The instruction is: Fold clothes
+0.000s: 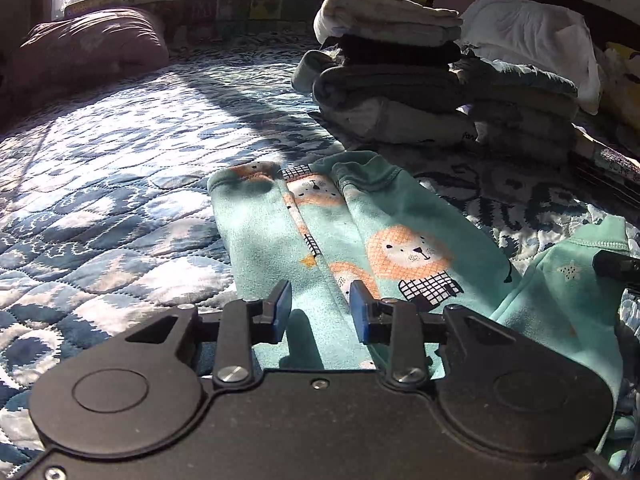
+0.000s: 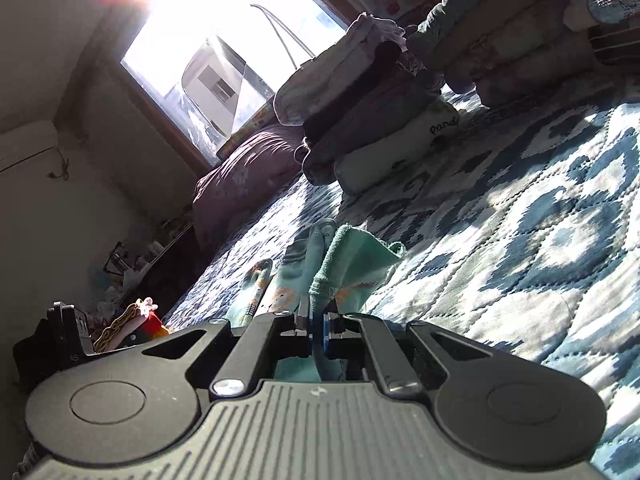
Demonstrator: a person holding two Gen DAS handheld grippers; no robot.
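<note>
Soft, light mint-green lion-print pyjama garment (image 1: pixel 360 236); best pinched at hems. Left gripper (image 1: pixel 320 312) fingers apart, right gripper (image 2: pixel 316 326) clamped on cuff.

Soft matt fleece pyjama (image 1: pixel 384 240) with printed lions; stitched, quilted bedspread (image 1: pixel 120 200); matt black plastic tongs (image 1: pixel 320 312) with shiny metal screws.

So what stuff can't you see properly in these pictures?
- Lion pajamas: the near end is hidden behind the left gripper in the left wrist view.
- Right gripper: how much cloth it pinches is hidden by its own fingers in the right wrist view.
- Window: glare washes out the outside.
- Folded stack: shadow hides what each piece is.
</note>
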